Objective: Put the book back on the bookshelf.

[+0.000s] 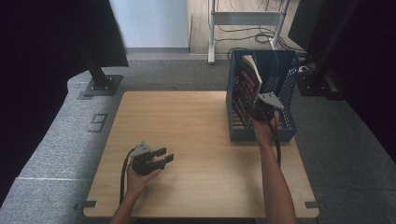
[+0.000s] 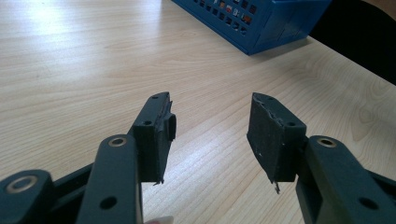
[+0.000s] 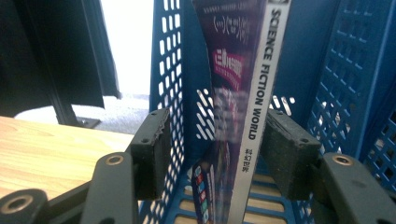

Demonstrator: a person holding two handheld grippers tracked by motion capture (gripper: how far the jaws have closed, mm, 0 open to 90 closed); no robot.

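Magazine (image 3: 233, 116) upright, spine facing claw

one magazine (image 1: 251, 79), one blue basket (image 1: 285, 84), two claws

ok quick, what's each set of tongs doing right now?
Left tongs: open, empty, over the table.
Right tongs: open around the magazine in the crate.

Right gripper (image 1: 258, 111) at magazine (image 1: 251, 79) in blue crate (image 1: 286, 84), left gripper (image 1: 163, 156) over table (image 1: 196, 126)
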